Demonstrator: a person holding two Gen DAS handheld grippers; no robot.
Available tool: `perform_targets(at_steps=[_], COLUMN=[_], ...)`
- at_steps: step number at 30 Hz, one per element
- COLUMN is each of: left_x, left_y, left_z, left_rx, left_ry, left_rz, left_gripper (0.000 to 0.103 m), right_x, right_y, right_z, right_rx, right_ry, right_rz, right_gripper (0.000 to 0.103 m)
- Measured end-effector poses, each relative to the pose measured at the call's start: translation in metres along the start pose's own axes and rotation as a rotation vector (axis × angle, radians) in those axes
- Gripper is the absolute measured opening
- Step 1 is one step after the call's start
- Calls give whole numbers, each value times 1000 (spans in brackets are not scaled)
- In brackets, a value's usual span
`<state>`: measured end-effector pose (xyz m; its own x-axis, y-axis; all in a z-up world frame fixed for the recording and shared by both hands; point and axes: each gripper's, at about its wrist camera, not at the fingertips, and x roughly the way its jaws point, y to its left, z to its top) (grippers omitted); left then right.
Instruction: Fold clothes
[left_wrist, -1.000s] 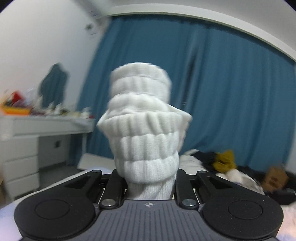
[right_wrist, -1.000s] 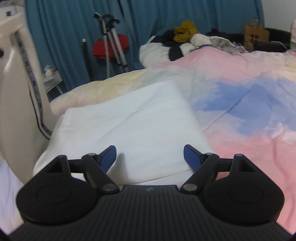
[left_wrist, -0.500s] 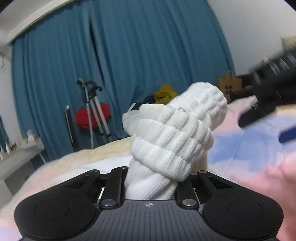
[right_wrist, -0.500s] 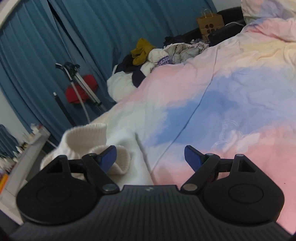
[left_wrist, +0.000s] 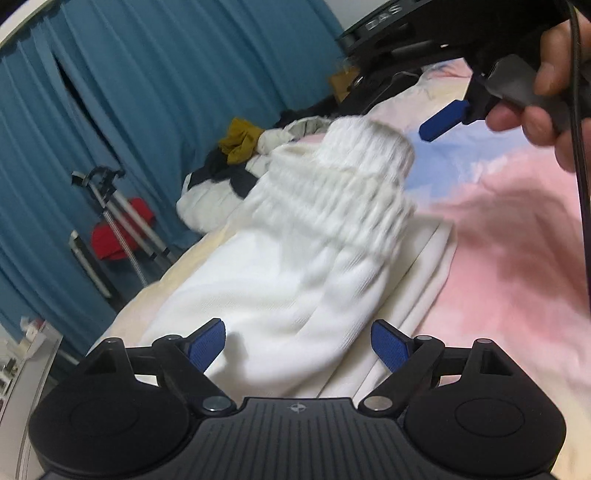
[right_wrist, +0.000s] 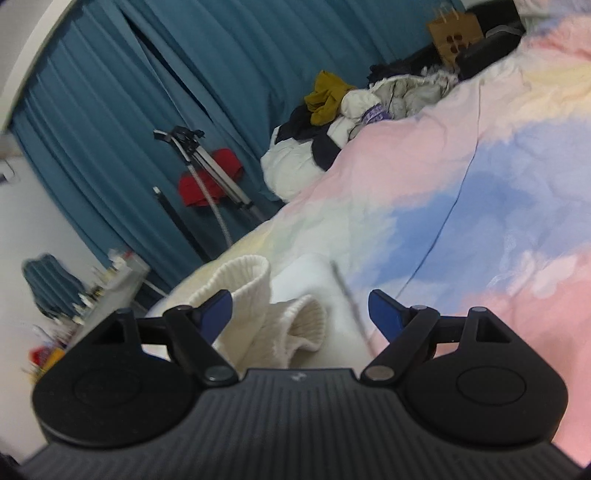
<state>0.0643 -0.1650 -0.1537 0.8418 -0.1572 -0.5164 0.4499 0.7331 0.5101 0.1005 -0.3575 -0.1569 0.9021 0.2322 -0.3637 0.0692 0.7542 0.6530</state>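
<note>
A bundled white ribbed sock (left_wrist: 332, 206) lies blurred on top of a folded white garment (left_wrist: 417, 280) on the bed. My left gripper (left_wrist: 298, 345) is open, its blue pads on either side of the sock's near end. My right gripper (right_wrist: 301, 312) is open and empty; in the left wrist view one of its blue fingertips (left_wrist: 443, 122) shows above and beyond the sock, held by a hand. In the right wrist view the sock's ribbed cuffs (right_wrist: 258, 306) sit just ahead, between the fingers and toward the left one.
The bed has a pink, blue and yellow quilt (right_wrist: 480, 192). A pile of unfolded clothes (right_wrist: 351, 122) lies at its far end. A tripod with a red cloth (right_wrist: 207, 173) stands by the blue curtains. A cluttered desk (right_wrist: 92, 306) is at the left.
My left gripper has opened and let go of the sock bundle, which now lies on the folded white garment. The right gripper stays open and has shifted above the sock.
</note>
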Motion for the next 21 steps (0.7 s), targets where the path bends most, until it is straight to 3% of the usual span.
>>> perform_targets(at_steps=[2, 5, 8, 11, 15, 17, 18, 19, 21], left_x=[-20, -24, -19, -14, -8, -10, -11, -12, -16], left_y=[6, 21, 22, 16, 12, 13, 14, 15, 19], left_z=[-9, -15, -13, -6, -11, -13, -12, -12, -11], left_rx=[-54, -111, -90, -86, -74, -81, -84, -90, -118], left_ry=[10, 31, 39, 56, 63, 63, 57, 51, 38], left_rz=[5, 9, 31, 31, 44, 48, 50, 50, 39], left_gripper=[88, 86, 86, 86, 73, 65, 56, 47, 35], right_x=[-2, 0, 2, 26, 56, 62, 64, 65, 62], right_y=[-3, 5, 13, 23, 20, 14, 12, 10, 14], right_z=[3, 3, 3, -7, -25, -27, -27, -28, -28], right_rx=[57, 32, 8, -79, -103, -67, -53, -45, -80], right_ry=[-9, -5, -1, 94, 147, 149, 145, 142, 127], right_rz=[50, 61, 72, 22, -39, -15, -2, 7, -6], right_gripper=[87, 87, 88, 88, 88, 87, 77, 59, 43])
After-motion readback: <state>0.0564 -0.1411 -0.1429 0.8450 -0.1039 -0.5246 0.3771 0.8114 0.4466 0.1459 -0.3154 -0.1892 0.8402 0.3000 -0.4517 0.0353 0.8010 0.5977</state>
